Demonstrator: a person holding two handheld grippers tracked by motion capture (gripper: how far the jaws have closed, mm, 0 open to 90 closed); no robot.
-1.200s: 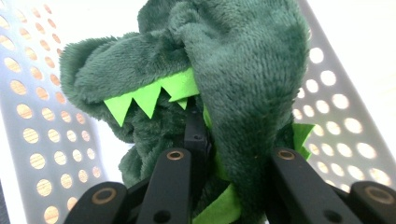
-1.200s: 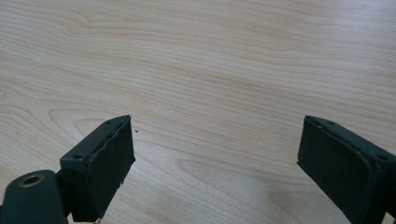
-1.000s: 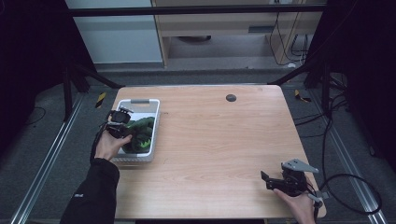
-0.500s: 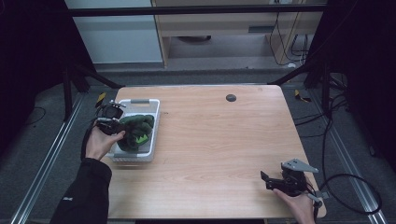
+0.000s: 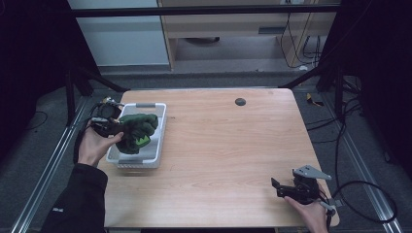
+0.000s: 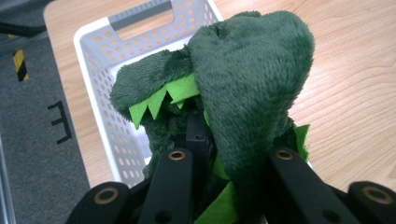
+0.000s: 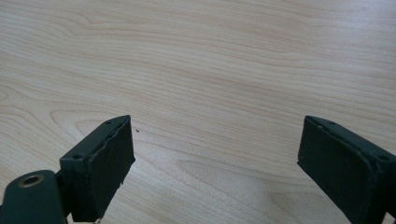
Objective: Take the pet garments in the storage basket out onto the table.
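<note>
A dark green plush toy point(image 5: 136, 132) with bright green felt spikes hangs above a white perforated basket point(image 5: 156, 138) at the table's left side. My left gripper point(image 5: 112, 127) is shut on the toy, and a hand holds it from the left. In the left gripper view the plush toy point(image 6: 243, 84) bulges up between the two black jaws and hides their tips, with the basket point(image 6: 100, 88) beneath it. My right gripper point(image 5: 281, 187) rests low at the table's front right corner. In the right gripper view its jaws stand wide apart with only bare wood between them, so the right gripper point(image 7: 233, 163) is open.
The wooden table point(image 5: 233, 145) has a small dark round hole point(image 5: 240, 101) near its far edge. Grey floor and metal rails point(image 5: 48, 165) run along the left. Cables point(image 5: 359, 194) trail off the right side.
My left gripper has risen with the plush toy and drifted left, lifting the toy higher over the basket. The right gripper has stayed put.
</note>
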